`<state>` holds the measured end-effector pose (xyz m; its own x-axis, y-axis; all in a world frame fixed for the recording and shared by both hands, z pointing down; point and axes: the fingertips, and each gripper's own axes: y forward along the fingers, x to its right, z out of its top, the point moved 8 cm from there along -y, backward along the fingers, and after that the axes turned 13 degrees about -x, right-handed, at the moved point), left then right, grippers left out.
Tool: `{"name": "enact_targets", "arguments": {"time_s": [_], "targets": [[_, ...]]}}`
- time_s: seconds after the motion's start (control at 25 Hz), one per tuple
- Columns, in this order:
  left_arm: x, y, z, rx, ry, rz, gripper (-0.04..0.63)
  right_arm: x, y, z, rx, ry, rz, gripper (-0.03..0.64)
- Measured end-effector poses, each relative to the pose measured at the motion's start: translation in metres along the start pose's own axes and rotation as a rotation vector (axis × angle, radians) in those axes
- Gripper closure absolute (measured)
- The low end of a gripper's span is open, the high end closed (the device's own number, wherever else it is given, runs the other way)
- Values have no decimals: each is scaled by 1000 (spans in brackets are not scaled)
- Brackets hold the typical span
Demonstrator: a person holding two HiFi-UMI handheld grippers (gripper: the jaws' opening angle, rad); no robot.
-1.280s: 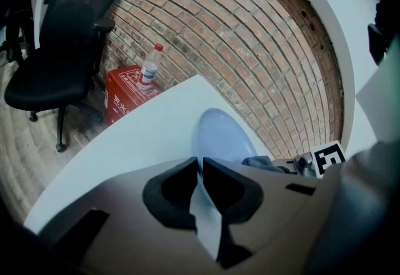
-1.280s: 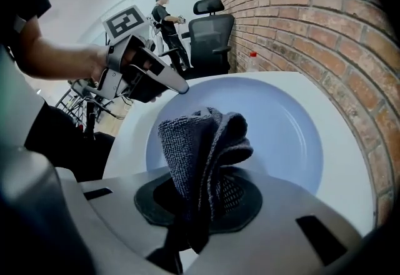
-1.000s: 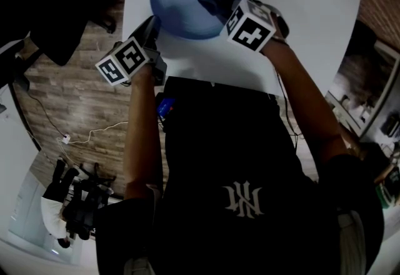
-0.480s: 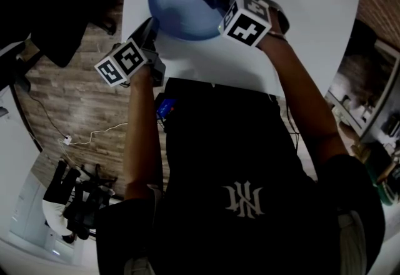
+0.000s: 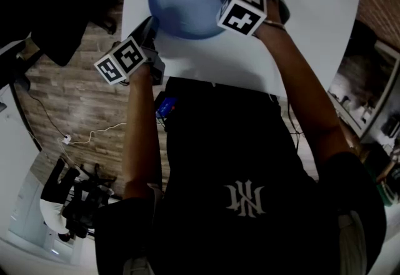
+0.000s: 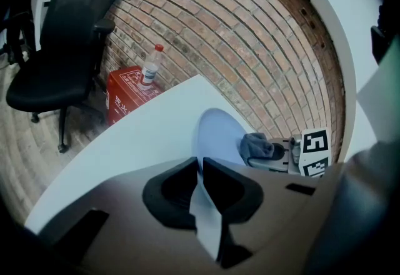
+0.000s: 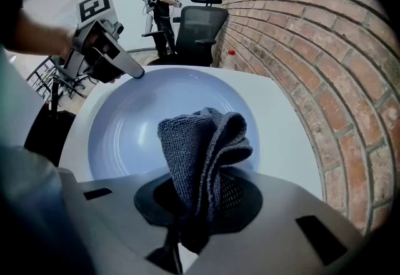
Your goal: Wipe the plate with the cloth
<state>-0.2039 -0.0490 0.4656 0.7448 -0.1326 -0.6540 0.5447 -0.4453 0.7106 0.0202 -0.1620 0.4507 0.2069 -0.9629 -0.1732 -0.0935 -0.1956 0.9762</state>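
Your left gripper clamps the near rim of the round pale-blue plate by the white table's far edge; your right gripper pinches the crumpled dark-grey cloth over its bowl.

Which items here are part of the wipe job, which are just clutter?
In the job: round blue plate, grey knitted cloth, left gripper holding the plate's rim, right gripper holding the cloth.
Lying about: black office chair, red box, clear red-capped bottle.

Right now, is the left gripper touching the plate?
Touching. The left gripper view shows the left gripper shut on the plate rim.
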Motion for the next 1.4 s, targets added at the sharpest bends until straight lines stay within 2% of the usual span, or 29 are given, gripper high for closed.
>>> {"name": "enact_targets", "arguments": {"time_s": [0.4,0.72,0.92,1.08,1.4], "targets": [[2,4,-2,2,1,0,558,20,7,11,13,-16,-94,532],[0,4,-1,23,19,12,557,19,7,14,11,-20,-96,532],[3,-2,-2,25,87,31,540,14,-5,14,49,-8,-80,532],[12,-21,15,76,135,25,523,15,-29,20,125,26,-95,532],[66,-60,56,162,278,2,546,20,-103,38,295,68,-141,532]]}}
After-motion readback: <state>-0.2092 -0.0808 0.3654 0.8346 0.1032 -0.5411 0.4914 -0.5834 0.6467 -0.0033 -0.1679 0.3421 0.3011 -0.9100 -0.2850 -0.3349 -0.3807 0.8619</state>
